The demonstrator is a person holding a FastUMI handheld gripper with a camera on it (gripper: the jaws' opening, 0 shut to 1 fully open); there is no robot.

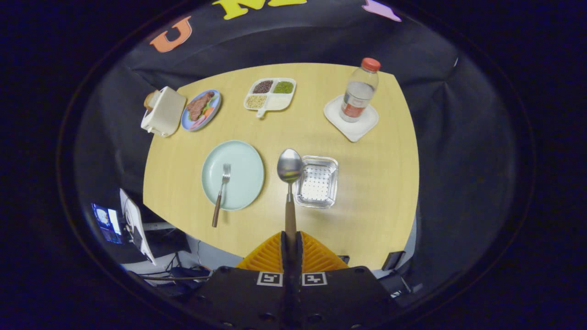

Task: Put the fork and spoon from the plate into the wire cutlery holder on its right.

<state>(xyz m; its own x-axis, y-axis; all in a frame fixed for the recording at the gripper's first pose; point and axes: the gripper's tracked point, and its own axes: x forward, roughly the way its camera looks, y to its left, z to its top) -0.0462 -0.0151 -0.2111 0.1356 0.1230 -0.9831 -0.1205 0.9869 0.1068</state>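
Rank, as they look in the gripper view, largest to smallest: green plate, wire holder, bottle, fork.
1. green plate
2. wire holder
3. bottle and fork: too alike to rank.

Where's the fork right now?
In the gripper view the fork lies on the pale green plate, its brown handle jutting over the near rim, left of the spoon clamped in the gripper and the wire cutlery holder.

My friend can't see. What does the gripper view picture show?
The gripper is shut on a spoon, held up above a wooden table. Below sit a plate with a fork and a wire cutlery holder.
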